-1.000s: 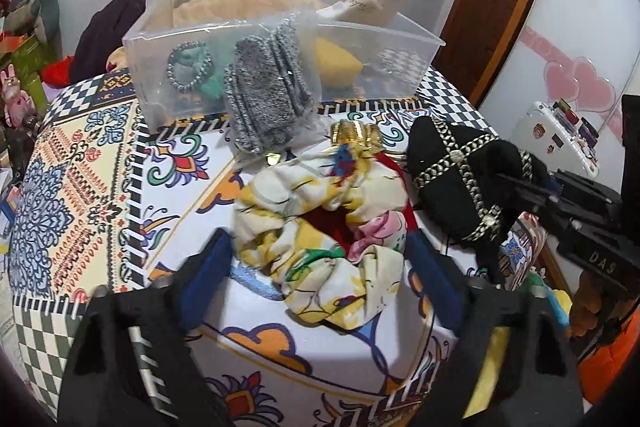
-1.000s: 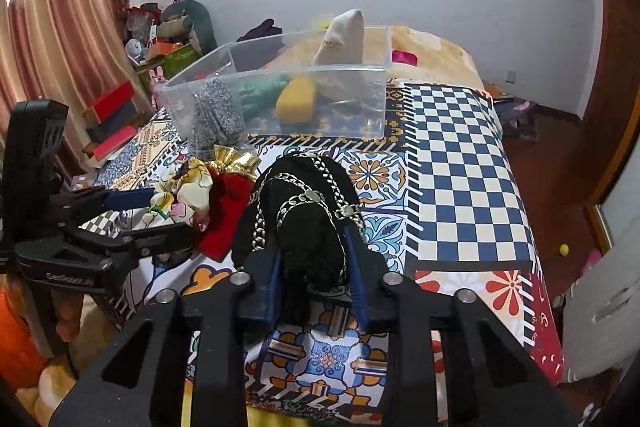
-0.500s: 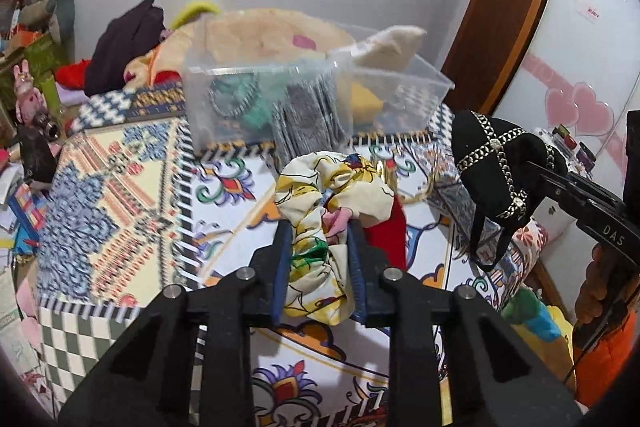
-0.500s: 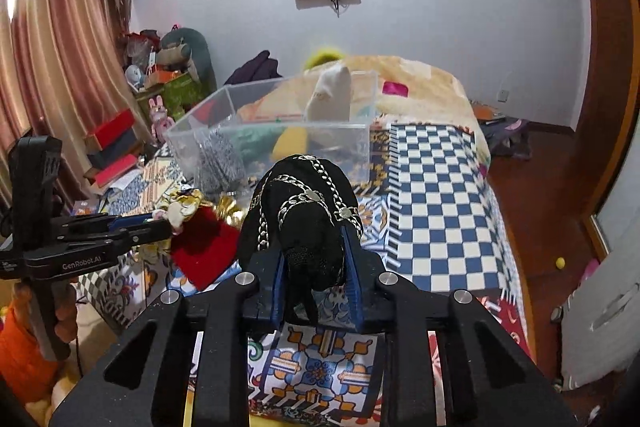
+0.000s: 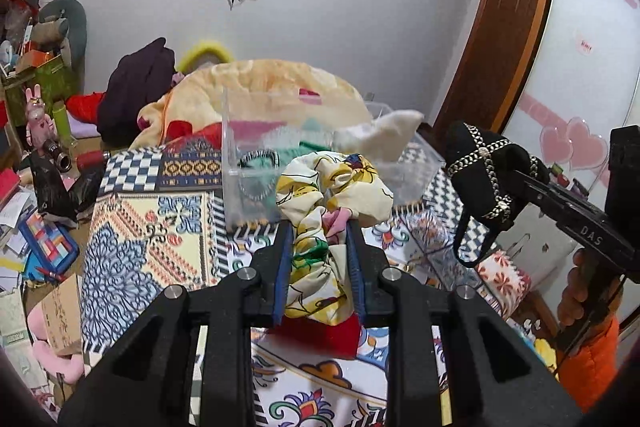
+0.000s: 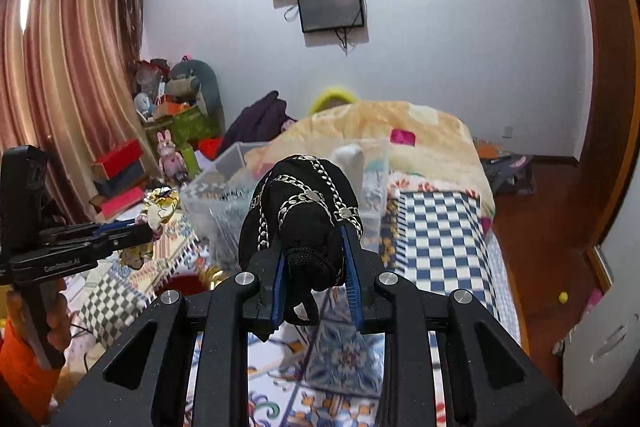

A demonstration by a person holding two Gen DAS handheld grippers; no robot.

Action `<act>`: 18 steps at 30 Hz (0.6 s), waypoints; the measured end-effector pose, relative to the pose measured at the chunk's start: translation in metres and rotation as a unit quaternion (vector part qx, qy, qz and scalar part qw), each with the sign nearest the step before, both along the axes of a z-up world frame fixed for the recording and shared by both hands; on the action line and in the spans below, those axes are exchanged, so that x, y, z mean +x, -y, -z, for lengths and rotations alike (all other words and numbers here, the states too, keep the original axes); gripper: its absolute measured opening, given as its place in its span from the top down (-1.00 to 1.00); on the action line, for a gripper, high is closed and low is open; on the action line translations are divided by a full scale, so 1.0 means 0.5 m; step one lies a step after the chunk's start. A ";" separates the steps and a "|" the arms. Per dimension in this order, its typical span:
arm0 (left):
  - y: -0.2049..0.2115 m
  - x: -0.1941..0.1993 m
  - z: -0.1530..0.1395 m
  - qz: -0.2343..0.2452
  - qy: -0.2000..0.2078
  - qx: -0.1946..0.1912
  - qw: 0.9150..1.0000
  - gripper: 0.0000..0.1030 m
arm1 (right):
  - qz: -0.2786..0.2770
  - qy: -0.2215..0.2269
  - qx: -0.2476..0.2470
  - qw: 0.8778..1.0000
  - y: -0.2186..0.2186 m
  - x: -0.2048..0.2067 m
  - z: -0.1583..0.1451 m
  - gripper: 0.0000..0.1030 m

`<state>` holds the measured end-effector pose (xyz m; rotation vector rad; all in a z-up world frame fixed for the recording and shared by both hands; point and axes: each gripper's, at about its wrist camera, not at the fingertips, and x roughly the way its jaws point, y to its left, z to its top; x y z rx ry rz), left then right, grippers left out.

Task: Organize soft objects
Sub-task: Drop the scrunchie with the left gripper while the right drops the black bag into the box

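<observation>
My left gripper is shut on a yellow floral scrunchie and holds it above the patterned bed cover. My right gripper is shut on a black fabric piece with silver chains, also lifted; it shows at the right of the left wrist view. The clear plastic bin with soft items inside stands just beyond both. A red cloth lies on the cover under the left gripper. The left gripper with the scrunchie shows in the right wrist view.
A peach blanket heap lies behind the bin. Clutter, boxes and toys fill the floor on the left. A wooden door frame and a white cabinet stand on the right. The bed's checkered edge drops to the floor at right.
Both grippers have risen with their items, lifting the scrunchie and the black chained piece higher above the bed cover and closer to the bin. The red cloth stayed on the cover.
</observation>
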<state>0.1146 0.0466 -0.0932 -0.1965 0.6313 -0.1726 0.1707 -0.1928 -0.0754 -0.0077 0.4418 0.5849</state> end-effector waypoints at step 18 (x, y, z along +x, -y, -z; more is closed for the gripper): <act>-0.021 0.137 -0.063 -0.027 0.042 0.041 0.998 0.50 | -0.001 0.037 0.041 0.998 -0.075 0.082 -0.062 0.56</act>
